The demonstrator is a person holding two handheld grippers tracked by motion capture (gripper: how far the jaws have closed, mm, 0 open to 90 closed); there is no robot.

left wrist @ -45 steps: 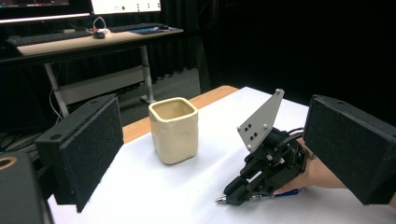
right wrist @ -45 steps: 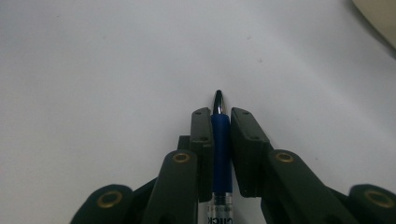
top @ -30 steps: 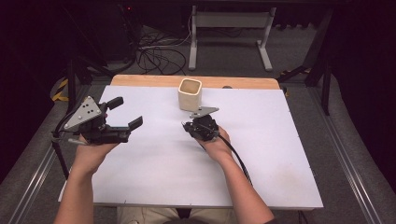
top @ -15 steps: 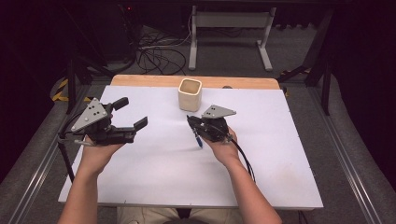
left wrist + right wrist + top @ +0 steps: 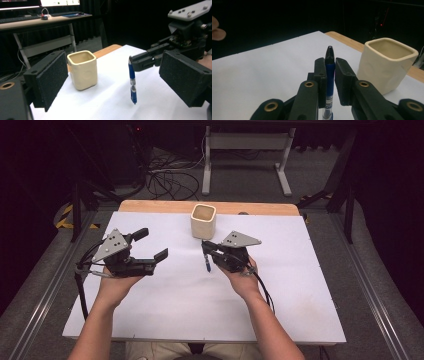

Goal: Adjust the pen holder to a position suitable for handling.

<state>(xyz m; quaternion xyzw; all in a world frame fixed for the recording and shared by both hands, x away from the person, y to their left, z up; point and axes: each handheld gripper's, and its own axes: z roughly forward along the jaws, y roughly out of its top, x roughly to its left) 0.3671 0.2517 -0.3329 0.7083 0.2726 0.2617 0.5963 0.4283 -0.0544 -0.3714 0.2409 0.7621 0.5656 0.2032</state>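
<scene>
My right gripper (image 5: 206,249) is shut on a blue pen (image 5: 206,262), which hangs upright from its jaws over the white table (image 5: 190,305). In the right gripper view the pen (image 5: 329,66) stands clamped between the two pads of the right gripper (image 5: 330,62). A cream square cup (image 5: 203,220) stands just beyond, at the table's far middle, and sits to the right of the jaws as cup (image 5: 387,65). My left gripper (image 5: 151,244) is held left of the pen, open and with nothing in it. The left gripper (image 5: 117,82) frames the cup (image 5: 82,70) and pen (image 5: 132,80).
A wooden strip (image 5: 150,206) runs along the table's far edge. Beyond it are floor cables (image 5: 165,180) and a metal frame (image 5: 245,150). A desk (image 5: 37,22) stands in the background. Bare white tabletop lies between the grippers and the person.
My right gripper has lifted and shifted slightly right with the pen, which now hangs clearly below its jaws. My left gripper has moved right, toward the pen, still open.
</scene>
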